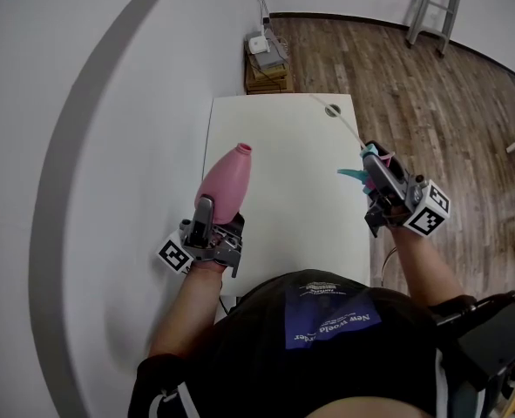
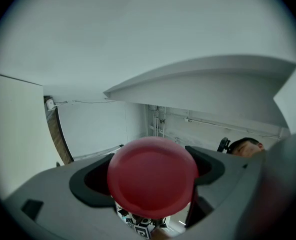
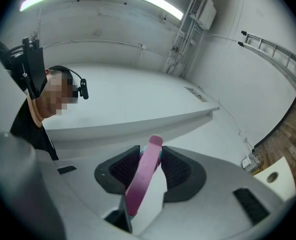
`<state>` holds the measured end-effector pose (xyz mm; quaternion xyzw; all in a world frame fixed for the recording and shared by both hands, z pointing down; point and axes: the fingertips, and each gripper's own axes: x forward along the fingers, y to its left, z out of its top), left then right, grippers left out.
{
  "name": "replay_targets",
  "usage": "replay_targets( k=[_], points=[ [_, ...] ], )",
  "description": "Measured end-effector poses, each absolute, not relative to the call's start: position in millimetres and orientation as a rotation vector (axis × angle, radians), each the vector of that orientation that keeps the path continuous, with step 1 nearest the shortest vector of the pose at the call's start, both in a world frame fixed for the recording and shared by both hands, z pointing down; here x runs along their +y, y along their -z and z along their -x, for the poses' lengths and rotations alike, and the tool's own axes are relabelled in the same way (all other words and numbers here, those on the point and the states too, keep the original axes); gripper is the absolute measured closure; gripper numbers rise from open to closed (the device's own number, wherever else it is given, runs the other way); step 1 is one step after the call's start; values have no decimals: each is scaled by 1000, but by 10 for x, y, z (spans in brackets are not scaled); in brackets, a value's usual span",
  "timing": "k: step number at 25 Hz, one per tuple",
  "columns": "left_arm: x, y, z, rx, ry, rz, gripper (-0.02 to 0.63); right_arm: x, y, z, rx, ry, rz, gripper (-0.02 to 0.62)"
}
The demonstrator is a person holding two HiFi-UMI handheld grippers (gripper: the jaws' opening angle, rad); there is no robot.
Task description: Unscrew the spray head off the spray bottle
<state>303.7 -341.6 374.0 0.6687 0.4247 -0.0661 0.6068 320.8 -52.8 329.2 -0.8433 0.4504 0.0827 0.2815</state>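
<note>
white table (image 1: 292,207): one, beneath both grippers.
pink spray bottle (image 1: 225,185): one; probably light, smooth, slightly squashy; best gripped low on its body. it is held above the table with its neck bare.
left gripper (image 1: 215,220): jaws clamped on the bottle's base end.
spray head (image 1: 360,172): one, teal and pink, rigid, already off.
right gripper (image 1: 375,165): jaws part-closed, pinching the head.
dip tube (image 1: 344,124): one, thin, bendy.
</note>
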Motion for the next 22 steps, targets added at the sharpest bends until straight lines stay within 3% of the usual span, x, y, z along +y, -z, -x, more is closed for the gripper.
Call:
replay_targets(
  k=[22],
  points=[
    [-3377, -3661, -3051, 1000, 142, -1549, 160, -569, -3256, -3187, 1236, -213, 2275, 466]
  ],
)
